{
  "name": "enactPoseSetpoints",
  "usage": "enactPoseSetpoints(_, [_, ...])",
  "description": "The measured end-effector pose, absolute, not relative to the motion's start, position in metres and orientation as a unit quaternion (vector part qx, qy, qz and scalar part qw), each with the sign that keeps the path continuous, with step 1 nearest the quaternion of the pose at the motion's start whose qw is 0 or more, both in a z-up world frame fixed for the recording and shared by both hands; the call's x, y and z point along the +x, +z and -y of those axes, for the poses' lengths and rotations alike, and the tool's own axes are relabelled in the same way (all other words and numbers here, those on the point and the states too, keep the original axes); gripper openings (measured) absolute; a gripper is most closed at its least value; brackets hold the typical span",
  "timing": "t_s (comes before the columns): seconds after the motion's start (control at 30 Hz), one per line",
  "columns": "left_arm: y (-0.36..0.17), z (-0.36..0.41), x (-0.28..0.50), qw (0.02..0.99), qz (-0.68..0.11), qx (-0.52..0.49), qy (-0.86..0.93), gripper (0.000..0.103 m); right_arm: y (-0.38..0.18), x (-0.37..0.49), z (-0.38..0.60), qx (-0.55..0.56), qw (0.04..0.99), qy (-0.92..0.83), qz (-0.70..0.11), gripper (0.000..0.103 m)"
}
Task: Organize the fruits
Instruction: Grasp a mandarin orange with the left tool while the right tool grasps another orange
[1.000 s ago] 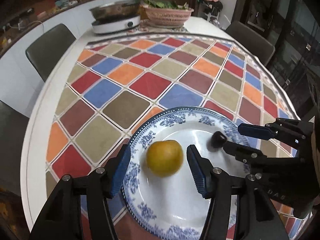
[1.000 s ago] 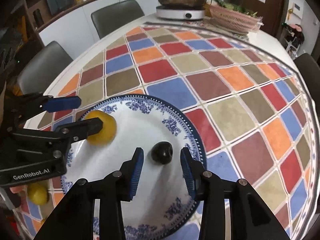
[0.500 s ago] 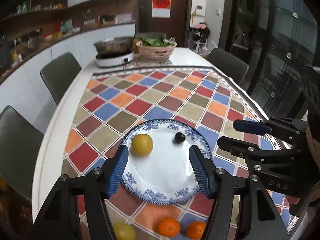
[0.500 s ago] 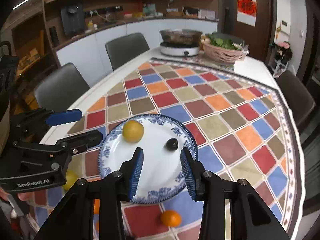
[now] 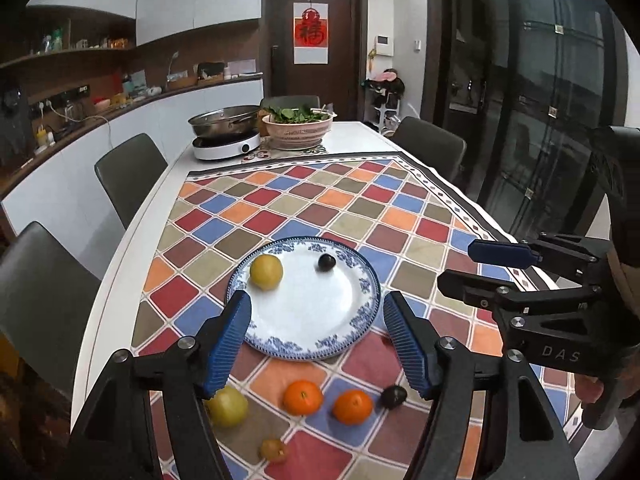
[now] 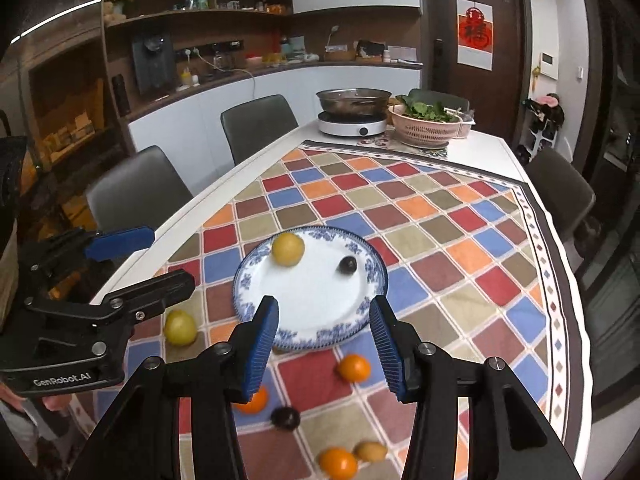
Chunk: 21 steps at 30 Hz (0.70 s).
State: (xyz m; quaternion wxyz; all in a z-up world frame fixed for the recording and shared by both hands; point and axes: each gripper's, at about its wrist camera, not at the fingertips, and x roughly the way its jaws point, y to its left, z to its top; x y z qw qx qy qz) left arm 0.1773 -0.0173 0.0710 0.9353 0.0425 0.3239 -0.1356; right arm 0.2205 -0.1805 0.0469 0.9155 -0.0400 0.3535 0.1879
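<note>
- Judging from how the fruit lies, the sorting looks barely begun — two pieces sit on the blue-rimmed plate (image 5: 362, 300), the rest are loose on the table (image 5: 132, 248).
- On the plate: a yellow fruit (image 5: 266, 271) at about ten o'clock of its face and a small dark plum (image 5: 327, 262) at about one o'clock, well apart from each other.
- Left to gather, all on the checked cloth at the plate's six o'clock side: a yellow-green fruit (image 5: 228, 406) toward seven o'clock, two oranges (image 5: 303, 397) side by side, a second dark plum (image 5: 393, 395) at five o'clock, and a small yellowish fruit (image 5: 273, 449) nearest the table's edge.
- The right wrist view shows one further orange (image 6: 337, 462) low in the frame, blurred, beside that yellowish fruit.
- The left gripper (image 5: 318, 340) hangs above the plate's near rim; its jaws have just been opening and stand released, nothing between them.
- The right gripper (image 6: 323, 340) is likewise empty — jaws parted, having just been opening, no fruit between the pads.
- Next, in my judgement, each gripper needs to drop toward the loose fruit at six o'clock.
</note>
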Motion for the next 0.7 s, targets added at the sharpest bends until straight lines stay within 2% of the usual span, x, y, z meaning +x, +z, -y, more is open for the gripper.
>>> enactPoseSetpoints(0.4, [0.036,0.022,0.141,0.935,-0.325,0.054,-0.134,0.069,0.023,0.165,0.198,-0.027,0.921,0.133,-0.364,0.048])
enactPoseSetpoints(0.7, [-0.004,0.018,0.136,0.919,-0.363,0.053,-0.146,0.069,-0.014,0.152,0.200,-0.011,0.907,0.113,-0.405,0.048])
